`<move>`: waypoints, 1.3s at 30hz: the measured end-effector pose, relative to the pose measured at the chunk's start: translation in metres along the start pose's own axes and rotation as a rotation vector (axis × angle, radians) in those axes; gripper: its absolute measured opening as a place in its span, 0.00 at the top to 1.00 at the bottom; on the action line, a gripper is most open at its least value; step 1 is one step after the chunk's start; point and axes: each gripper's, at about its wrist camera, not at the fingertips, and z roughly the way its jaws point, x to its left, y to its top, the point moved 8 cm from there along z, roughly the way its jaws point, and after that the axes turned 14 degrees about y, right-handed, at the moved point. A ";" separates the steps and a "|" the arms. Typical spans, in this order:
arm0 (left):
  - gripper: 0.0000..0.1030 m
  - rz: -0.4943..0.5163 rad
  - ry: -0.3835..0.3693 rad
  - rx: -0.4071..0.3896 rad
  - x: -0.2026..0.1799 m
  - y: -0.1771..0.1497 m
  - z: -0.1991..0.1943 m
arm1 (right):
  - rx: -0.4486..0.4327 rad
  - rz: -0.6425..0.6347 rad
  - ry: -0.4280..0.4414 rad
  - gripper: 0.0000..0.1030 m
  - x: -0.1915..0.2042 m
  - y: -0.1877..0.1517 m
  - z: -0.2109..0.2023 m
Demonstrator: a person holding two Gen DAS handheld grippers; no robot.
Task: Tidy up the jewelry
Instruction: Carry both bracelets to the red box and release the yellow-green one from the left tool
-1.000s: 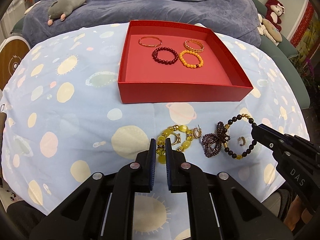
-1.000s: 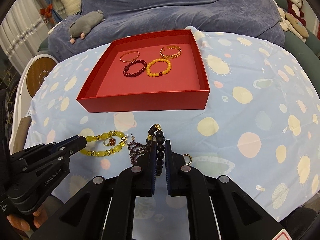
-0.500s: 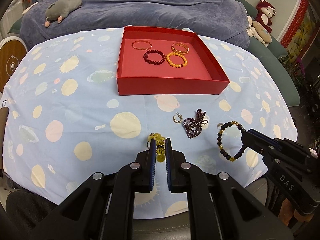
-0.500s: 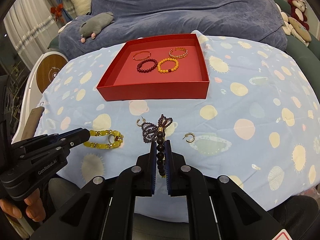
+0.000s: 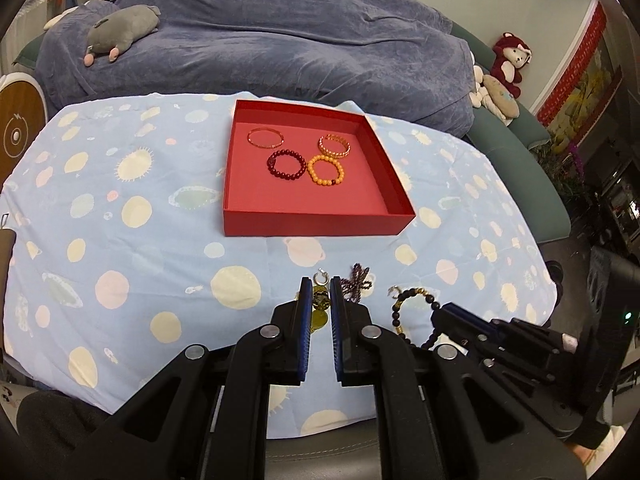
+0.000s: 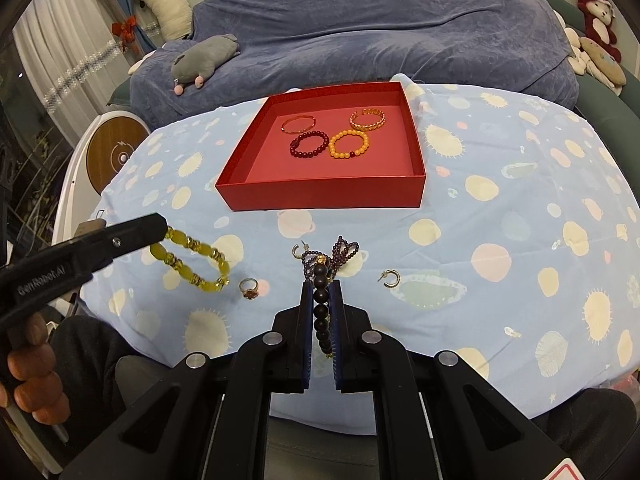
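My left gripper (image 5: 319, 292) is shut on a yellow bead bracelet (image 6: 192, 260) and holds it above the table's near edge. My right gripper (image 6: 320, 294) is shut on a dark bead bracelet (image 5: 416, 316), also lifted. A red tray (image 5: 316, 222) at mid table holds several bracelets: thin gold (image 5: 265, 138), gold chain (image 5: 334, 145), dark red (image 5: 285, 165), orange (image 5: 326, 171). On the cloth lie a purple bead strand (image 6: 340, 254), two hoop earrings (image 6: 391, 279) (image 6: 297, 250) and a ring (image 6: 250, 289).
The table wears a light blue spotted cloth (image 5: 120, 208). A sofa under a blue cover (image 5: 300, 40) runs behind it, with a grey plush (image 5: 120, 28) and other toys (image 5: 508, 60). A round wooden disc (image 6: 116, 156) stands at the left.
Both grippers have risen and pulled back from the table, each lifting its bracelet off the cloth. The ring and earrings stayed on the cloth.
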 end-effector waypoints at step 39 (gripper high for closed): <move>0.91 -0.039 -0.130 -0.019 -0.031 0.101 0.042 | -0.072 0.007 0.024 0.92 -0.023 0.119 0.036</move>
